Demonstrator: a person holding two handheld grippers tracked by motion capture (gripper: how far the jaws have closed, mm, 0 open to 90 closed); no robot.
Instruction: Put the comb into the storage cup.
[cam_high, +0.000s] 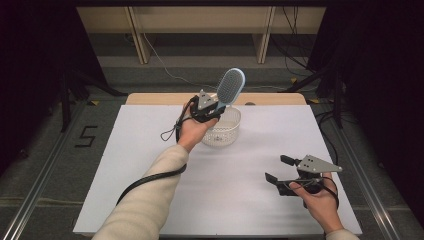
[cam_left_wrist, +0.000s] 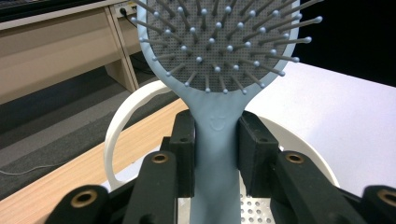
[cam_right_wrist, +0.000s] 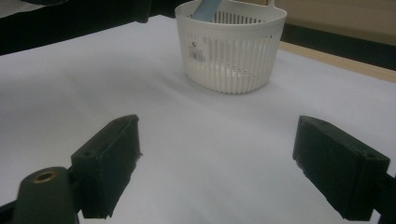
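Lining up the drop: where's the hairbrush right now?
In the high view, the hairbrush stands upright in the left gripper, directly above the white basket, left of centre.

**Around the white table**

A white sheet (cam_high: 150, 150) covers the table, and a strip of bare wooden edge (cam_high: 150, 98) shows along its far side. Beyond it, on grey carpet, stands pale wooden furniture (cam_high: 200, 25) with upright legs. A white cable (cam_high: 165, 67) trails across the floor. On the left, a black number five (cam_high: 86, 136) is marked on the floor beside a metal rail (cam_high: 45, 175).
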